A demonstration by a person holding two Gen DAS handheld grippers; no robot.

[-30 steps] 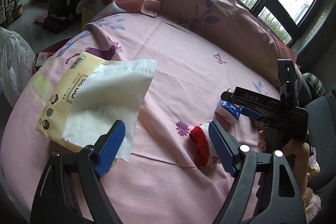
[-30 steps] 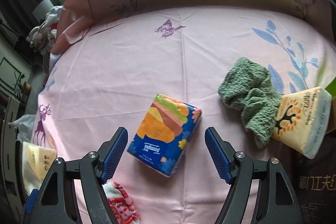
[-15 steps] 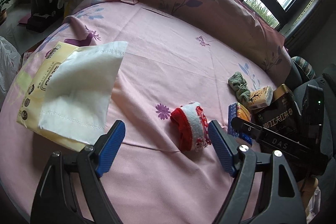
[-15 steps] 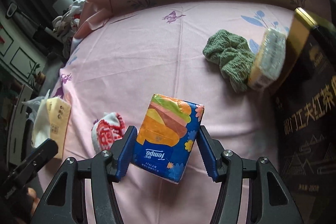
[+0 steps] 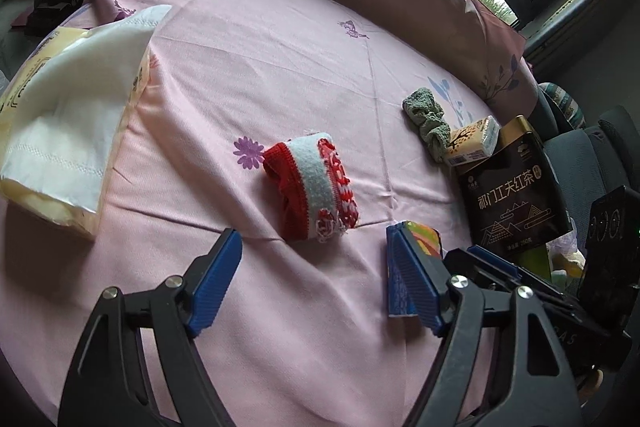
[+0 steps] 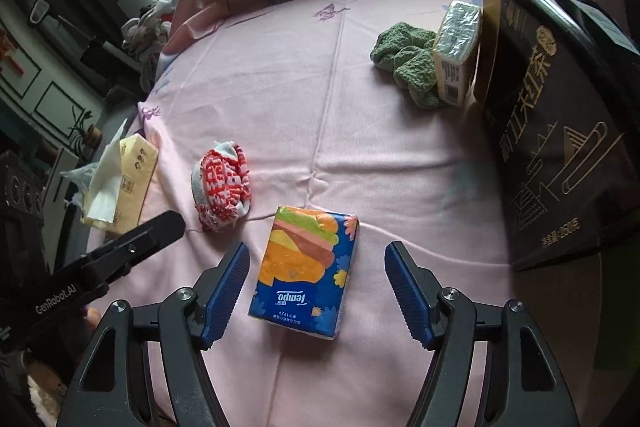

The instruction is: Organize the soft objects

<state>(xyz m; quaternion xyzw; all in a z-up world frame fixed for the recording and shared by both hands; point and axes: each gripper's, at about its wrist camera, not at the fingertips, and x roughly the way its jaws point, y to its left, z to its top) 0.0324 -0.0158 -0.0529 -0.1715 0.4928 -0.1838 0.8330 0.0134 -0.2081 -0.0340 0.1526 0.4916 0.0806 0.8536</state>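
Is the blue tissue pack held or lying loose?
Lying loose: the blue tissue pack lies flat on the pink sheet, clear gaps separating it from both pads of the open right hand-held gripper.

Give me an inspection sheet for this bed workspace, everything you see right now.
Surface: pink floral bedsheet, creased.
Job's things: blue Tempo tissue pack flat between right pads, untouched; red-and-white knitted sock; green crumpled cloth; small yellow tissue pack leaning on box; large yellow tissue pack, sheet pulled out.
Clutter: black tea box.
Grippers: left gripper open; right gripper open, just opening.
Cables: nothing seen.
Surroundings: windows, piled clothes.
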